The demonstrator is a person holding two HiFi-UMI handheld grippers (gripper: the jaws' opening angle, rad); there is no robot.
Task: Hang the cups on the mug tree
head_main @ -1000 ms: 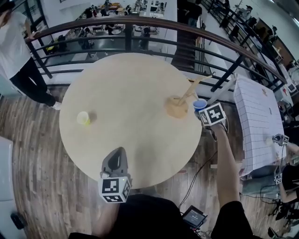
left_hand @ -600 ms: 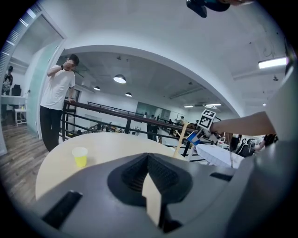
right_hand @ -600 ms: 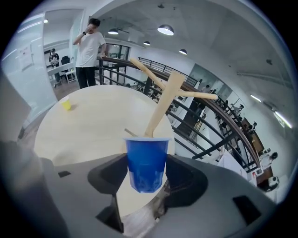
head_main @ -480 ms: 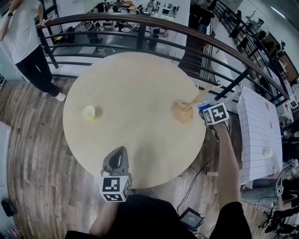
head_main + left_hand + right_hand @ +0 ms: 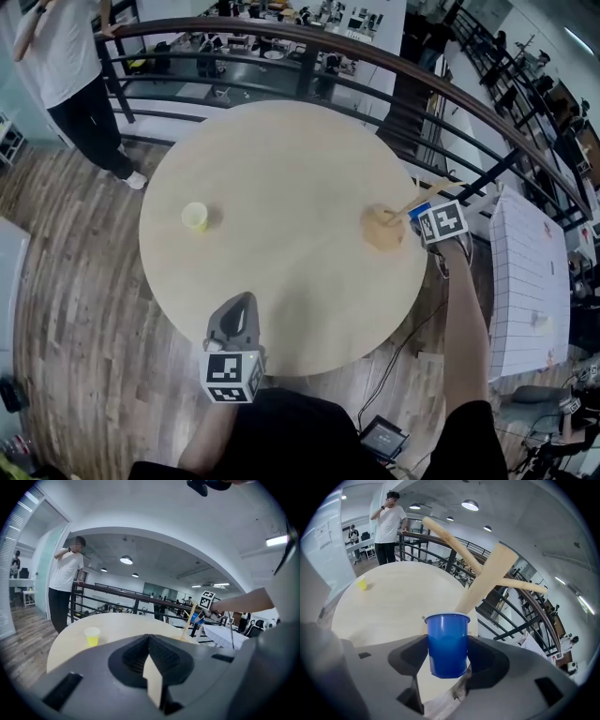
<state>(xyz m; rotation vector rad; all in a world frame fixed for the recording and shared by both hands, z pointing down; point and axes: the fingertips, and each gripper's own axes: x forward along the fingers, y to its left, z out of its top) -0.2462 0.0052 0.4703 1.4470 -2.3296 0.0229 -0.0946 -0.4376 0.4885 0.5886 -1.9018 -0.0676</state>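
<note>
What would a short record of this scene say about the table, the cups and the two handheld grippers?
Table: round, pale wood
Mug tree: wooden, near right edge, pegs bare
Yellow cup: upright, left side of table
Blue cup: held close to mug tree
Right gripper: jaws shut on blue cup
Left gripper: jaws shut, empty, at near edge

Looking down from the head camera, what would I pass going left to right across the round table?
yellow cup → left gripper, at the table's near edge → mug tree → right gripper, its jaws holding a blue cup
</note>
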